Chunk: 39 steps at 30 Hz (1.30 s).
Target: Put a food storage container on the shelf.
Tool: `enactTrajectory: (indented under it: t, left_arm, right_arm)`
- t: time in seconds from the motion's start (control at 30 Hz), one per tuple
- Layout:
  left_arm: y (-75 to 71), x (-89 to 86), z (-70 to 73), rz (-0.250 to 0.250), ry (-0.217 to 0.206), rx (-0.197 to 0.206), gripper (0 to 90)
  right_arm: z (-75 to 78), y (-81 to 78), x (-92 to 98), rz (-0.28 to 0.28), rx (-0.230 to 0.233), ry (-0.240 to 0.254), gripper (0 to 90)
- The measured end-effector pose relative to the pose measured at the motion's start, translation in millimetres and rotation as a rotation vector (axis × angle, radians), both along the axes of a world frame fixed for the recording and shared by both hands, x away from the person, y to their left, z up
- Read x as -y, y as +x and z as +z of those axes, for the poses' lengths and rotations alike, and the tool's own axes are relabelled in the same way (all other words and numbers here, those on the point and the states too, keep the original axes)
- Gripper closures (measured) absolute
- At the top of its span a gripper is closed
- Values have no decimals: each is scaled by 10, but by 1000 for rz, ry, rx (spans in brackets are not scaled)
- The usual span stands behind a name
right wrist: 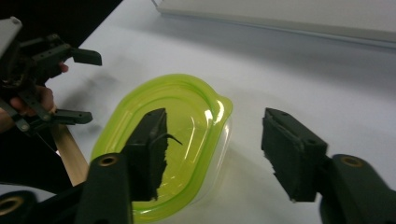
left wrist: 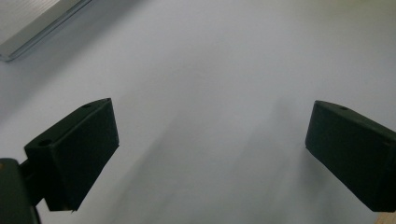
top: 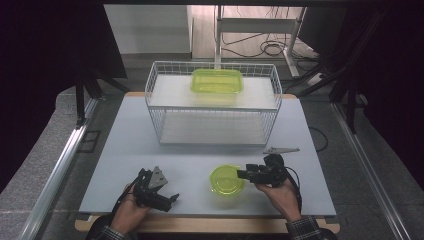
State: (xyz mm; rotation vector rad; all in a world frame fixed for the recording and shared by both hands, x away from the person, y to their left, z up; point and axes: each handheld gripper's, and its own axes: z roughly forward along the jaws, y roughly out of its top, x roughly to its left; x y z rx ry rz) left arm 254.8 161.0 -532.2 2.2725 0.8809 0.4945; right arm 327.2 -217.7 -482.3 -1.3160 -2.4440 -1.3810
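A translucent green bowl [top: 226, 180] stands upright on the grey table [top: 150, 150] near the front edge. My right gripper [top: 242, 174] reaches it from the right and is open. In the right gripper view one jaw sits inside the bowl [right wrist: 182, 107] and the other outside its near rim, with a gap left between that pad and the rim. My left gripper [top: 172, 201] rests low at the front left, open, with bare table between its jaws [left wrist: 212, 106]. It also appears in the right gripper view, beyond the bowl, as the left gripper [right wrist: 88, 87].
A white wire basket [top: 212, 107] stands at the back middle of the table, with a green rectangular container [top: 217, 80] on its upper shelf. The wooden front edge of the table [right wrist: 70, 154] runs close to the bowl.
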Motion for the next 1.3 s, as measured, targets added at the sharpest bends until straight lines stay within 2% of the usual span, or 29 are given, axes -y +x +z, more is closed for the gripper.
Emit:
enactTrajectory:
  t: [0.2, 0.33, 0.37, 0.43, 0.5, 0.6, 0.7, 0.8, 1.07, 1.3]
  left_arm:
    - [0, 9, -7, -6, 2, -4, 25]
    - [-4, 19, -13, -10, 6, -4, 25]
    - [-4, 20, -13, -10, 5, -3, 25]
    - [-3, 19, -13, -12, 11, -4, 25]
    - [-3, 19, -13, -12, 12, -3, 25]
    - [-5, 17, -9, -10, 11, -1, 25]
    - [-5, 12, -7, -9, 12, 2, 26]
    - [-7, 7, -2, -6, 9, 5, 26]
    - [-7, -3, 2, -4, 8, 9, 26]
    - [-9, 0, 2, -3, 10, 9, 26]
  right_arm:
    - [-84, 71, 1, 10, -108, 33, 593]
    - [-122, 94, 6, 19, -184, 78, 670]
    - [-127, 101, 16, 14, -198, 86, 735]
    - [-139, 111, 34, 11, -223, 92, 766]
    - [-153, 122, 53, 15, -260, 123, 794]
    - [-141, 118, 44, 19, -277, 126, 803]
    - [-125, 110, 36, 27, -288, 153, 809]
    - [-67, 112, 38, 13, -252, 135, 811]
    - [23, 184, 84, -6, -222, 171, 810]
    - [100, 233, 118, -16, -216, 208, 811]
